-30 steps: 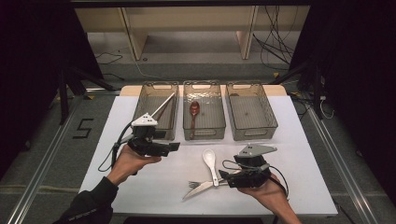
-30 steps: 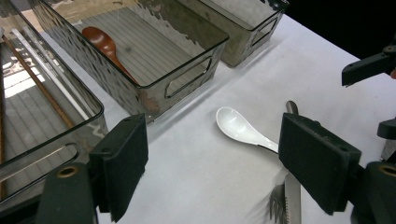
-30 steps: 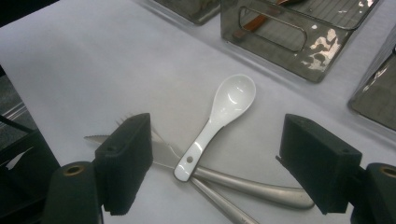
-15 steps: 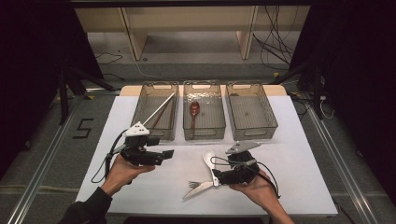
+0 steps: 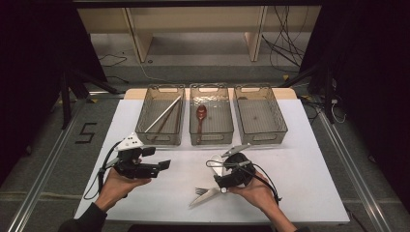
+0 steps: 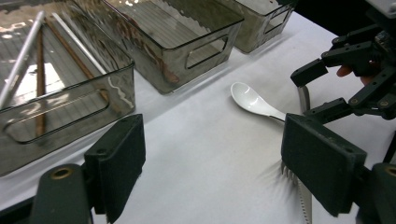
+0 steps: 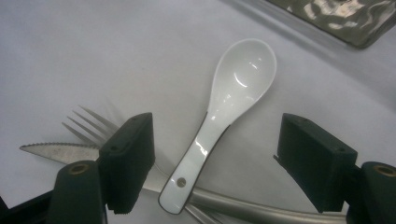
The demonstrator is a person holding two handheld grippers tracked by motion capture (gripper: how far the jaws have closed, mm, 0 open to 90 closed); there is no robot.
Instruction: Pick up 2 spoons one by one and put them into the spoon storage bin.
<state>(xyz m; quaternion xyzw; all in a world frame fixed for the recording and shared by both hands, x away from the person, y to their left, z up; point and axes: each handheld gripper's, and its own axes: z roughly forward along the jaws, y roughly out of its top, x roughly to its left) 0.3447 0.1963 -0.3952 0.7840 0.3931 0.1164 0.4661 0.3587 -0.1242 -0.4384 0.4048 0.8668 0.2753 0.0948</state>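
Jaws of the left gripper (image 5: 162, 165) stand spread and hold nothing, low over the white tabletop (image 5: 309, 169), near the smoky clear plastic bin with chopsticks (image 5: 161, 116). Right gripper (image 7: 215, 154) jaws, likewise spread, straddle the handle of the white ceramic soup spoon (image 7: 224, 109) without touching it; the spoon lies on the tabletop across a steel fork (image 7: 91, 122) and serrated steel knife (image 7: 56, 151).

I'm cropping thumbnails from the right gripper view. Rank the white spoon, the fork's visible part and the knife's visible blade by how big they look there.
1. white spoon, plainly largest.
2. and 3. knife blade and fork tines: both partly hidden behind the jaw, too alike to rank.
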